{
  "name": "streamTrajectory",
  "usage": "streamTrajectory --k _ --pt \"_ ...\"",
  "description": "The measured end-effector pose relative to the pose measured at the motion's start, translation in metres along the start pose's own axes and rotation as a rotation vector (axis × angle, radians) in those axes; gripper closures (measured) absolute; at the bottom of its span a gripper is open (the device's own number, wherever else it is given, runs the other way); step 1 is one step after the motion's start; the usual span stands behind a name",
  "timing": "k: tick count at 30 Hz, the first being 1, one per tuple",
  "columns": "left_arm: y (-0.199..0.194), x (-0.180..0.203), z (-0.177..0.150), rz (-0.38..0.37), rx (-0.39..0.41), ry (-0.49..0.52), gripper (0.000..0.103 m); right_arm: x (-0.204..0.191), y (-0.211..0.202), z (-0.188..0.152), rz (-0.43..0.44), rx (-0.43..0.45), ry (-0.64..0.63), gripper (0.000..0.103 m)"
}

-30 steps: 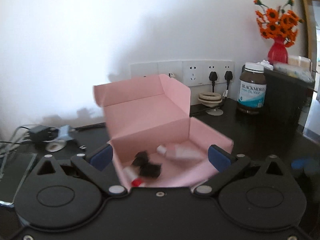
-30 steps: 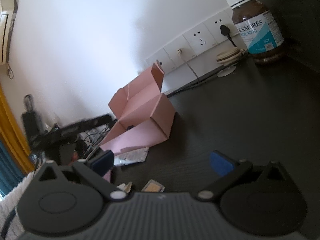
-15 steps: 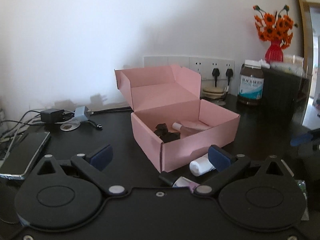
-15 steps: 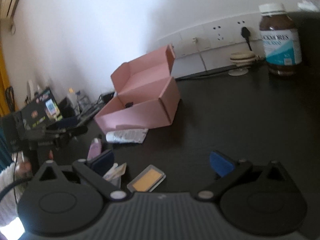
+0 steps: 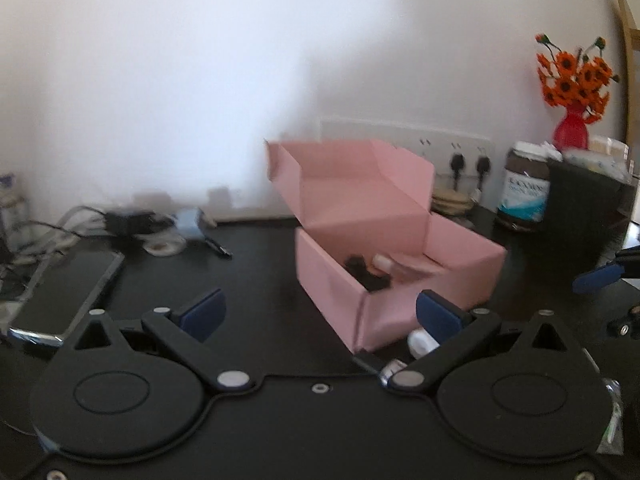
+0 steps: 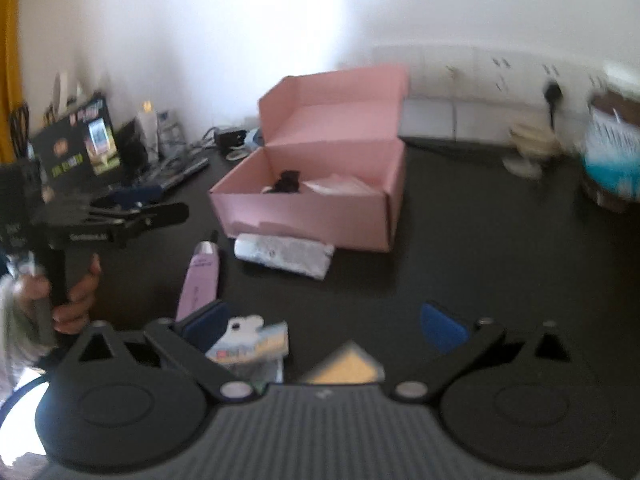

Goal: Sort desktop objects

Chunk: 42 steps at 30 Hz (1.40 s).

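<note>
An open pink box [image 5: 400,264] [image 6: 320,216] stands on the black desk with a black clip [image 6: 289,181] and a white tube [image 5: 394,264] inside. My left gripper [image 5: 318,312] is open and empty, held back from the box's near corner. My right gripper [image 6: 324,326] is open and empty, above the desk in front of the box. A white tube [image 6: 286,254] lies against the box front. A lilac tube [image 6: 200,280], a small packet [image 6: 252,344] and an orange card [image 6: 344,368] lie near my right gripper.
A phone [image 5: 68,284] and cables with chargers [image 5: 132,220] lie at the left. A brown pill bottle [image 5: 524,192], a black container and a red vase of orange flowers [image 5: 572,92] stand at the right. Wall sockets [image 6: 500,68] run behind the box.
My left gripper has pulled back and to the left from over the box. My right gripper has swung round to face the box front, bringing the desk items into view.
</note>
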<state>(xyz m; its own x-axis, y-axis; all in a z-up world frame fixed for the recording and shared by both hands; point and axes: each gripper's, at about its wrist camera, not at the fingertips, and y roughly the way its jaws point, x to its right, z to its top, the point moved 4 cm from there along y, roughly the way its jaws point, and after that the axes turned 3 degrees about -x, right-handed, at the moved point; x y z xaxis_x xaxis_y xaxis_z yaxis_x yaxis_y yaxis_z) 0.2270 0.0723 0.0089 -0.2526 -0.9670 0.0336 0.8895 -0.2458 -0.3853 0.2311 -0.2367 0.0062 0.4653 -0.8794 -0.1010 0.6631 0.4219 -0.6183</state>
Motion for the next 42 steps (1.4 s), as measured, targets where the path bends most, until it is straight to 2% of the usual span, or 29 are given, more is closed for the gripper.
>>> streamTrajectory --k 4,9,11,15,19,23,27,36,39,41,42 --pt "-0.007 -0.014 0.005 0.015 0.046 -0.064 0.000 -0.030 0.020 0.017 -0.006 -0.015 -0.030 0.001" --pt "-0.003 -0.029 0.005 0.022 0.026 -0.143 0.000 -0.056 0.047 0.034 -0.032 -0.041 -0.079 0.001" --pt "-0.002 -0.031 0.005 0.019 0.026 -0.150 0.000 -0.058 0.057 0.039 -0.036 -0.058 -0.057 0.001" --pt "-0.003 -0.026 0.005 0.025 0.037 -0.118 0.000 -0.051 0.076 0.046 -0.053 -0.109 0.091 0.001" --pt "-0.005 -0.021 0.005 0.030 0.047 -0.090 0.000 -0.044 0.091 0.049 -0.060 -0.155 0.183 0.001" --pt "-0.001 -0.023 0.004 0.004 0.024 -0.117 0.000 -0.046 0.104 0.051 -0.101 -0.203 0.163 0.001" --pt "-0.001 -0.024 0.003 0.018 0.026 -0.118 0.000 -0.047 0.113 0.049 -0.129 -0.249 0.177 0.001" --pt "-0.001 -0.018 0.002 0.022 0.031 -0.082 0.000 -0.049 0.120 0.049 -0.198 -0.272 0.135 0.001" --pt "-0.002 -0.020 0.002 0.017 0.032 -0.091 0.000 -0.053 0.120 0.049 -0.212 -0.294 0.084 0.006" --pt "-0.002 -0.021 0.002 0.017 0.033 -0.097 0.000 -0.051 0.118 0.051 -0.201 -0.305 0.055 0.017" --pt "-0.002 -0.021 0.002 0.019 0.033 -0.099 0.000 -0.047 0.116 0.052 -0.195 -0.319 0.059 0.017"
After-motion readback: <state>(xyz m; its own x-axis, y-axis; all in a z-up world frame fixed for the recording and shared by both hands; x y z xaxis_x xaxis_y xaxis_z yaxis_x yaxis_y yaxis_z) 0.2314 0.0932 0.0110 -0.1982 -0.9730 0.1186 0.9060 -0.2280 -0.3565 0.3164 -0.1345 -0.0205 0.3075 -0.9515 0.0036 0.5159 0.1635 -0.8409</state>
